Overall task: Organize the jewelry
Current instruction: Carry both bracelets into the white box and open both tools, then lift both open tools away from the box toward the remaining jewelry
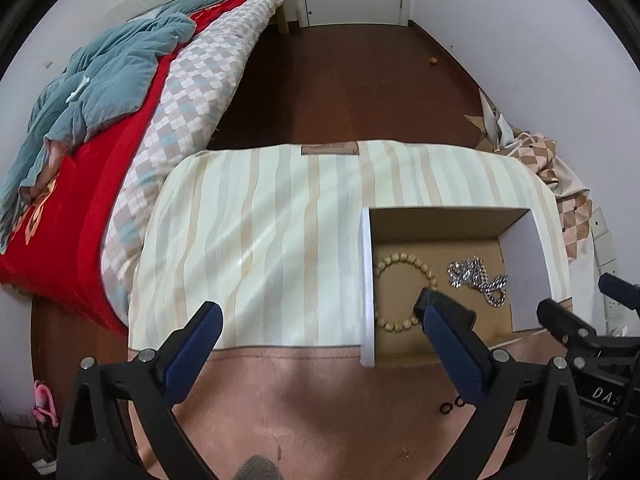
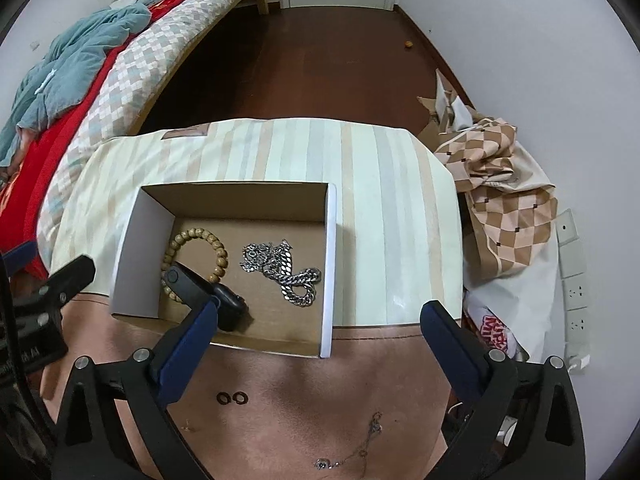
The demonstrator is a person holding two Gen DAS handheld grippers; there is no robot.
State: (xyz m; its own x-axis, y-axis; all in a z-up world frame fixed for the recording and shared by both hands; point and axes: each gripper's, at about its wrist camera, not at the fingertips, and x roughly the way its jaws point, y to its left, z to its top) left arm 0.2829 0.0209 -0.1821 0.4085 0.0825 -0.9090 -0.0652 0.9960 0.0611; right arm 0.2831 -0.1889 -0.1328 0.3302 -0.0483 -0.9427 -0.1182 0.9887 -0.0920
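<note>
1. My table (image 2: 400,220), striped cloth, carries the open cardboard box (image 2: 136,240).
2. My left gripper (image 1: 320,316) and right gripper (image 2: 320,312) hover spread wide, empty.
3. Inside the box: bead bracelet (image 2: 196,236), silver chain (image 2: 288,268).
4. Two small rings (image 2: 232,397) lie outside, nearer me.

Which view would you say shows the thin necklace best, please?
The right wrist view: the thin necklace lies in plain sight on the table near the bottom edge. The left wrist view does not show it.

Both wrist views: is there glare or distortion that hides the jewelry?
Left wrist view: fisheye bends the striped tabletop; soft glare streaks there, beaded bracelet sharp. Right wrist view: same bending; silver chain glints but stays clear in the cardboard box.
</note>
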